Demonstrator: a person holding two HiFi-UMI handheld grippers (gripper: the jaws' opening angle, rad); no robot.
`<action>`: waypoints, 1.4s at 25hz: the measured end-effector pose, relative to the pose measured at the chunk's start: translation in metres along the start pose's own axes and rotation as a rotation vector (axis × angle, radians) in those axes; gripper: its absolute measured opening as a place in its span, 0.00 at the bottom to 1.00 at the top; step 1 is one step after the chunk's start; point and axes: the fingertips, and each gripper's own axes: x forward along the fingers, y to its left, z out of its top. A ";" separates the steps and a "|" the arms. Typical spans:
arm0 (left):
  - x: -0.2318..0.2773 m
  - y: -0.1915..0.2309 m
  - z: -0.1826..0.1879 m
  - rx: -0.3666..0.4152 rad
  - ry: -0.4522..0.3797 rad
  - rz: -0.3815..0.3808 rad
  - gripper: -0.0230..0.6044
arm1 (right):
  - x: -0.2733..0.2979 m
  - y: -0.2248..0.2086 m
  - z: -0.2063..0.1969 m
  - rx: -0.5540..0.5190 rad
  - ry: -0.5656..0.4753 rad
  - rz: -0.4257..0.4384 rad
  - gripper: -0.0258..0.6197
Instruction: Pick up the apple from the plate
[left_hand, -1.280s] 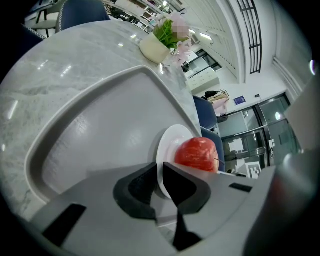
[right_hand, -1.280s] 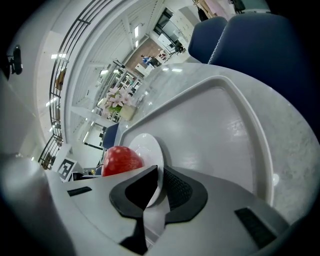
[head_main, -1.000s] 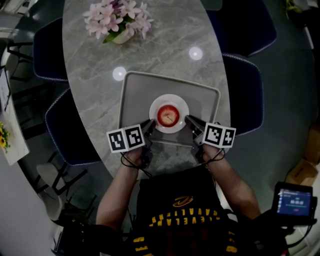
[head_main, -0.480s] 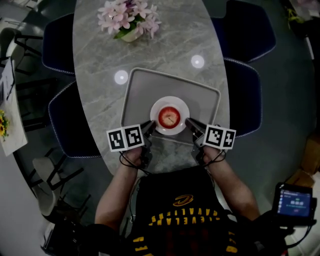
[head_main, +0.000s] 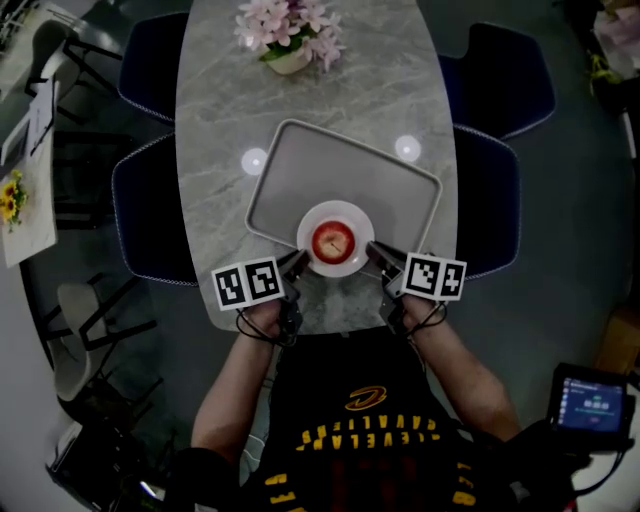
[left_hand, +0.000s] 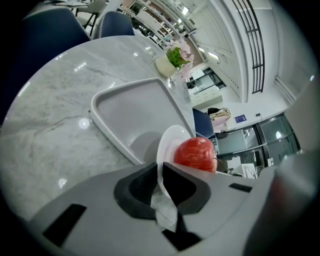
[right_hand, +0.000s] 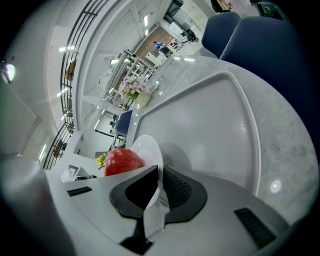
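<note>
There: the left tongs (head_main: 297, 262) gripped the plate (head_main: 335, 208) by its rim at eight o'clock, the right tongs (head_main: 372, 250) at four; the apple (head_main: 332, 240) sat centred on it.

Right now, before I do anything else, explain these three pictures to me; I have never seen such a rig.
A person holds two hand-held clamps. One picture comes from a camera on the person's head, looking down; the other two come from cameras riding on each clamp. In view are a marble table, a grey tray, flowers and a white plate carrying a red apple. The left gripper and right gripper each pinch the plate's rim; neither touches the apple.
</note>
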 end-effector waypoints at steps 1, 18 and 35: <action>-0.002 0.001 -0.006 -0.011 -0.012 0.002 0.10 | -0.002 -0.001 -0.004 -0.010 0.012 0.005 0.10; -0.065 0.045 -0.084 -0.217 -0.251 0.042 0.10 | 0.011 0.029 -0.077 -0.222 0.246 0.088 0.10; -0.124 0.125 -0.104 -0.350 -0.364 0.069 0.10 | 0.071 0.082 -0.139 -0.328 0.380 0.107 0.10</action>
